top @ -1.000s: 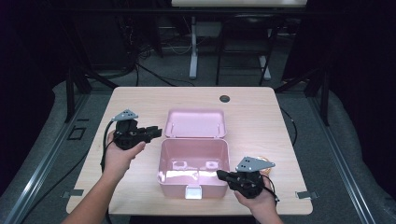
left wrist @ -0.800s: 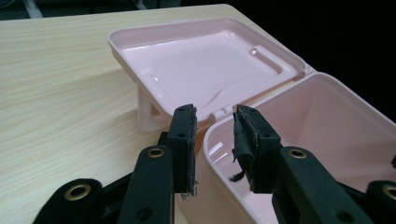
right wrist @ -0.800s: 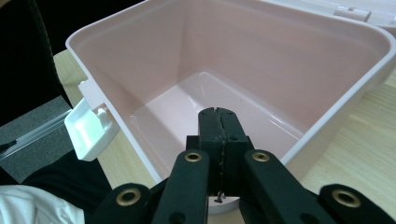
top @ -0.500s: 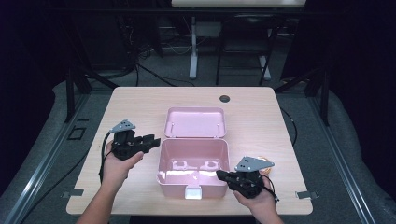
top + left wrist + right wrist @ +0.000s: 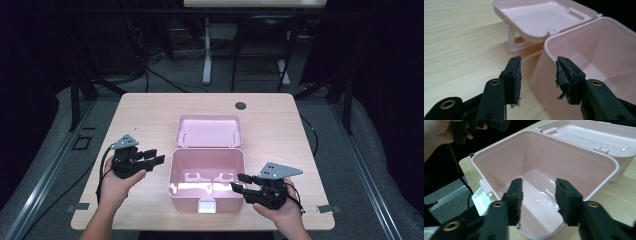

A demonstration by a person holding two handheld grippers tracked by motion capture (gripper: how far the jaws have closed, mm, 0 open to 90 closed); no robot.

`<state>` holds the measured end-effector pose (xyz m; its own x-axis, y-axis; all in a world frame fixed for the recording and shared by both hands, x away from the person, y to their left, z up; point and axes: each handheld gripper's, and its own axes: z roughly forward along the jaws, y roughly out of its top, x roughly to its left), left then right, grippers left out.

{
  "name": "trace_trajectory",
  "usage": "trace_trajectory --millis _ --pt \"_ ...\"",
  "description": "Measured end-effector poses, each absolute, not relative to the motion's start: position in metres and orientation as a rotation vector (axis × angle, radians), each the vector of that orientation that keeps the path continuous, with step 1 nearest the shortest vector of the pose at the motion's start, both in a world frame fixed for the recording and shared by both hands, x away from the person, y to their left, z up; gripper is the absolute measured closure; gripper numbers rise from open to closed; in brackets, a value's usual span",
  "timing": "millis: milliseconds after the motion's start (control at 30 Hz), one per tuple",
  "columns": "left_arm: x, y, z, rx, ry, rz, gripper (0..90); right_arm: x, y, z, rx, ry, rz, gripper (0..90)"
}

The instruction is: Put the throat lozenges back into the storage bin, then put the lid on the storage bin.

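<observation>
- Plainly, both pairs of jaws are spread with nothing between them: the left gripper point(image 5: 150, 161) shows bare, worn pads point(image 5: 514, 75) in its own view, and the right gripper point(image 5: 239, 182) looks between its parted jaws into an empty tub
- From the left gripper view, the jaws point at the outer left wall of the pink box point(image 5: 599, 65), close beside it but not touching, with the wall's rim just past the right-hand pad
- From the right gripper view, the jaws hang over the near right corner of the box point(image 5: 564, 170); whether a pad touches the rim I cannot tell
- Seen from above, the pink box point(image 5: 207, 175) stands at the near middle of the table point(image 5: 150, 110), its lid point(image 5: 210, 131) thrown fully back and lying flat behind on the hinges; a white latch tab point(image 5: 206, 205) sticks out at the front edge
- Inside there is only moulded plastic, no contents
- My reading: the box is open and the hands bracket it from both sides, so the step in hand looks like taking hold of it, either to steady the tub or to bring the lid over
- Next would call for one gripper pinching a wall to hold the tub, while the other reaches back to the lid's far edge
</observation>
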<state>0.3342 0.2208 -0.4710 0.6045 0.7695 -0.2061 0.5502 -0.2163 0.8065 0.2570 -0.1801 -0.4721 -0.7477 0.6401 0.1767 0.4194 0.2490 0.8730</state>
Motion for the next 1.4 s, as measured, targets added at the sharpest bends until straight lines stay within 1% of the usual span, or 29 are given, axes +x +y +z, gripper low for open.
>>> trace_trajectory --millis 100,167,300,400,500,600,667,733,833,967,1133,1200,1400 --pt "0.334 0.228 -0.474 1.896 1.061 0.280 54.9 0.260 -0.183 -0.468 0.999 2.294 1.515 51.4" --pt "0.334 0.230 -0.473 1.887 1.046 0.264 53.0 0.262 -0.186 -0.465 1.005 2.290 1.520 49.6" --pt "0.333 0.230 -0.470 1.887 1.031 0.260 46.4 0.267 -0.188 -0.460 0.991 2.270 1.506 49.7" --pt "0.332 0.229 -0.467 1.885 1.008 0.253 46.1 0.271 -0.190 -0.458 0.988 2.259 1.477 50.1" --pt "0.331 0.229 -0.465 1.901 0.997 0.278 45.0 0.273 -0.192 -0.457 1.006 2.238 1.496 49.7" --pt "0.331 0.230 -0.464 1.919 1.004 0.300 44.6 0.275 -0.194 -0.457 1.021 2.220 1.509 48.8" --pt "0.330 0.231 -0.463 1.914 1.011 0.273 44.8 0.277 -0.195 -0.456 1.022 2.221 1.496 48.3" --pt "0.328 0.231 -0.461 1.912 1.030 0.227 50.1 0.277 -0.196 -0.455 1.020 2.222 1.493 47.3" --pt "0.327 0.229 -0.458 1.928 1.005 0.247 49.5 0.279 -0.200 -0.454 1.071 2.214 1.493 41.3" --pt "0.326 0.227 -0.457 1.938 0.997 0.244 45.5 0.285 -0.203 -0.452 1.081 2.224 1.463 33.5" --pt "0.325 0.228 -0.455 1.932 1.007 0.266 43.9 0.289 -0.205 -0.447 1.097 2.246 1.435 26.5" --pt "0.325 0.229 -0.454 1.923 1.013 0.275 43.3 0.291 -0.206 -0.445 1.100 2.262 1.423 22.5" --pt "0.327 0.229 -0.448 1.900 1.016 0.251 43.3 0.297 -0.209 -0.442 1.113 2.312 1.367 19.4"
